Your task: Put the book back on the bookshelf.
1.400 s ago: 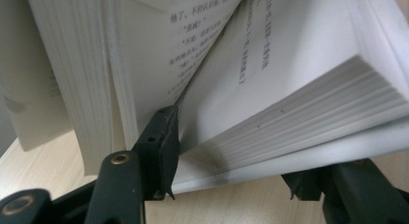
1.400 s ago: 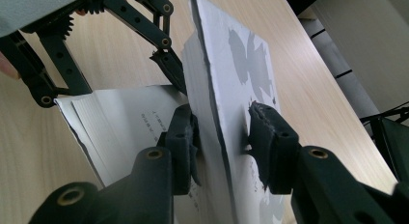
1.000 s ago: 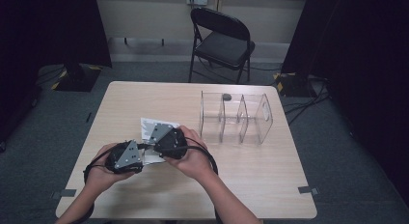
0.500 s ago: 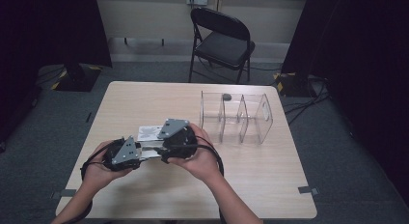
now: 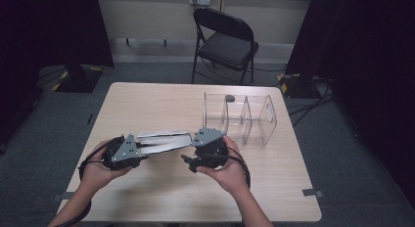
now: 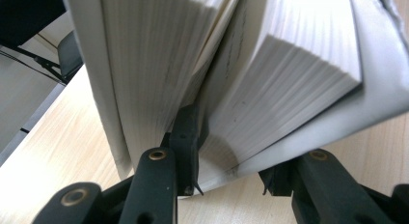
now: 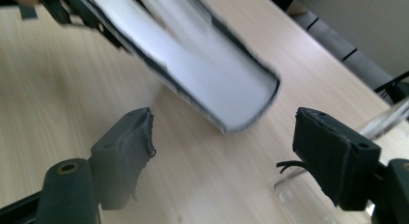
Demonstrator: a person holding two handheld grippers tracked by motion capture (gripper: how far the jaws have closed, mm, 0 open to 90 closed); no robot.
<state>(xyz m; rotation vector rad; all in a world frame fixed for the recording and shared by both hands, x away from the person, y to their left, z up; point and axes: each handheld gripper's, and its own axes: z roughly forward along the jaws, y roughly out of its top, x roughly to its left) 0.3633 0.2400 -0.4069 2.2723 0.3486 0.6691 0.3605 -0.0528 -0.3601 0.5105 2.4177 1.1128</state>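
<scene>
Two grippers: the left gripper (image 6: 231, 180) clamps the book (image 5: 164, 141), pages fanned; the right gripper (image 7: 224, 151), just opened, now hangs free beside the book.

Two hand-held black tongs, bare forearms

The left tongs (image 5: 147, 149) and right tongs (image 5: 188, 162) each have a rounded black body topped by a grey three-cornered plate with small dark holes; a black cable loops off each toward 6 o'clock. Up close, the jaws are matt black bars with brass-coloured rivets and worn, frayed black pads (image 7: 126, 142). No sleeves cover the forearms.
</scene>
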